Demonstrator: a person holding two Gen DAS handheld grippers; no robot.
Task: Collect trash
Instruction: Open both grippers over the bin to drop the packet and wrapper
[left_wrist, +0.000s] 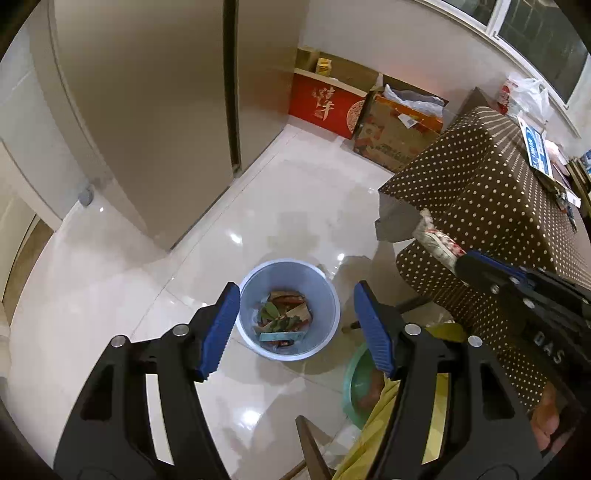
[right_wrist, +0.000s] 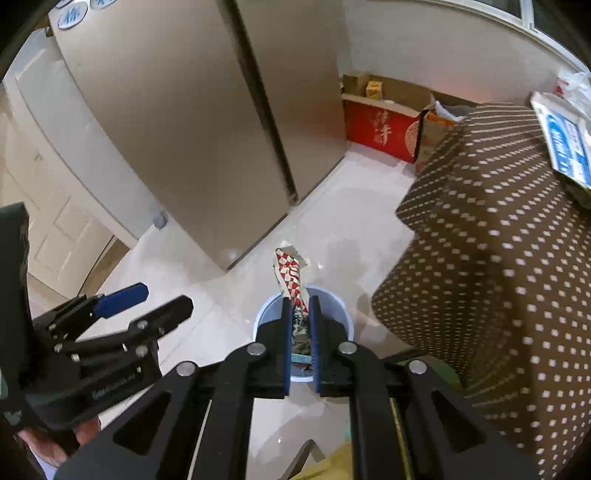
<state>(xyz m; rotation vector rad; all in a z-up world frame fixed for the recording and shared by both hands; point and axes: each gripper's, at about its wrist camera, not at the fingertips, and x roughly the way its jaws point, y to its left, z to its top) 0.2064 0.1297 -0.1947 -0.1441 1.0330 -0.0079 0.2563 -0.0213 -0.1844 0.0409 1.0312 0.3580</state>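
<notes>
A pale blue bin (left_wrist: 327, 295) stands on the white tiled floor, with leaves, paper scraps and wrappers (left_wrist: 282, 315) lying in its bottom. My left gripper (left_wrist: 297, 291) hangs above it, jaws wide apart and nothing between them. At the right of the left wrist view my right gripper (left_wrist: 465, 258) holds a crumpled wrapper (left_wrist: 436, 240). In the right wrist view the right gripper (right_wrist: 299, 301) is shut on this red-and-white checked wrapper (right_wrist: 290, 273), which sticks up past the fingertips, directly over the bin (right_wrist: 267, 310). The left gripper (right_wrist: 166, 297) shows open at the left.
A table under a brown dotted cloth (left_wrist: 498, 184) rises close on the right. A tall beige cabinet (left_wrist: 147, 110) stands at the back left. A red box (left_wrist: 325, 105) and a cardboard box (left_wrist: 391, 136) sit by the wall. A green basin (left_wrist: 356, 384) lies beside the bin.
</notes>
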